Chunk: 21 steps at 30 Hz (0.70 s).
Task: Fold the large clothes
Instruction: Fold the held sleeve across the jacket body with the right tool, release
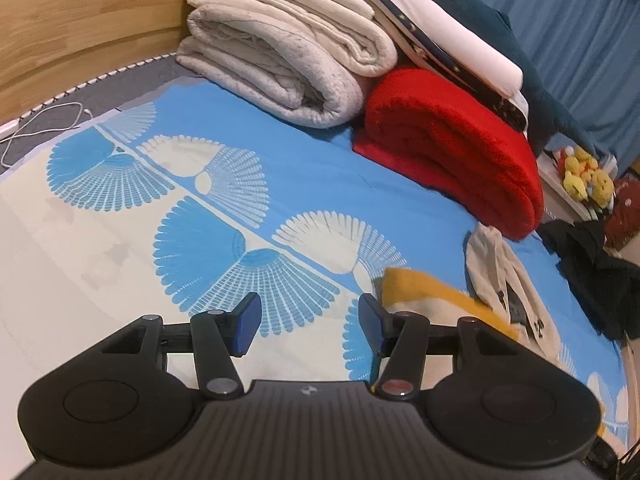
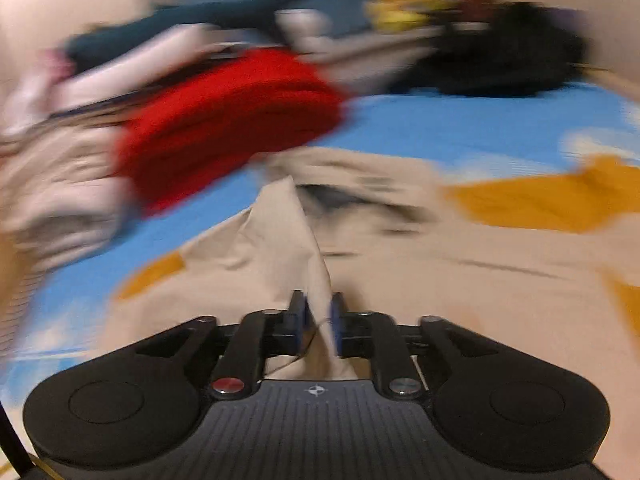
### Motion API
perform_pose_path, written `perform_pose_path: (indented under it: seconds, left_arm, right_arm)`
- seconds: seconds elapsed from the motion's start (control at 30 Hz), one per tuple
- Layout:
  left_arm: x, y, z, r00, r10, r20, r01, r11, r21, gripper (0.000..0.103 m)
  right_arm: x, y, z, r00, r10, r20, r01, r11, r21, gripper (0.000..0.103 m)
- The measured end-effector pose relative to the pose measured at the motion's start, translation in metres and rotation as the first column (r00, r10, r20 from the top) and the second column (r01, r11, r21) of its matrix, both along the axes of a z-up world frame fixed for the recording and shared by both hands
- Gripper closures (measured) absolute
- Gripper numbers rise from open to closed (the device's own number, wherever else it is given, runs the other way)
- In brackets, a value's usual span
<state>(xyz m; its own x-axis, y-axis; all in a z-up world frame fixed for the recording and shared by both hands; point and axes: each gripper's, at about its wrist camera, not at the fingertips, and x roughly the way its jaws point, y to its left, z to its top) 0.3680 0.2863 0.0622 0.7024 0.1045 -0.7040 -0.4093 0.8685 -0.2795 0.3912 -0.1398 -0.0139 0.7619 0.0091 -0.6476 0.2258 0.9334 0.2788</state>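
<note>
A cream garment with mustard-yellow patches point(image 2: 460, 264) lies spread on the blue patterned bed sheet point(image 2: 440, 124). My right gripper point(image 2: 319, 316) is shut on a raised fold of this cream garment, which peaks up between the pads. The right wrist view is blurred by motion. In the left wrist view the same garment point(image 1: 496, 276) shows at the right, cream with a yellow edge. My left gripper point(image 1: 310, 320) is open and empty, hovering over the sheet point(image 1: 240, 248) to the left of the garment.
A folded red blanket point(image 1: 452, 148), folded grey-white quilts point(image 1: 280, 56) and stacked bedding sit at the head of the bed. A wooden headboard point(image 1: 80, 20) and a white cable point(image 1: 44, 128) are at the left. Black clothing point(image 1: 592, 268) and yellow plush toys point(image 1: 588, 180) lie beyond the right edge.
</note>
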Motion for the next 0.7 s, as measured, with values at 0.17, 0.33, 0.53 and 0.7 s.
perform_pose_path:
  seconds: [0.17, 0.33, 0.53, 0.7]
  left_arm:
    - [0.006, -0.015, -0.007, 0.999, -0.031, -0.012, 0.031, 0.999, 0.008, 0.044]
    - [0.014, -0.033, -0.015, 0.997, -0.070, -0.035, 0.070, 0.997, 0.015, 0.044]
    - [0.021, -0.051, -0.017, 0.994, -0.107, -0.037, 0.108, 0.994, 0.026, 0.044]
    - [0.025, -0.061, -0.021, 0.992, -0.121, -0.048, 0.122, 0.992, 0.035, 0.044]
  right_arm:
    - [-0.015, -0.016, -0.024, 0.997, 0.078, -0.014, -0.078, 0.997, 0.018, 0.067]
    - [0.005, 0.043, -0.050, 0.926, 0.361, -0.112, -0.371, 0.925, -0.086, 0.049]
    - [0.021, 0.093, -0.093, 0.842, 0.472, -0.263, -0.538, 0.773, -0.335, 0.046]
    - [0.020, 0.059, -0.050, 0.878, 0.452, -0.159, -0.479, 0.816, -0.325, 0.091]
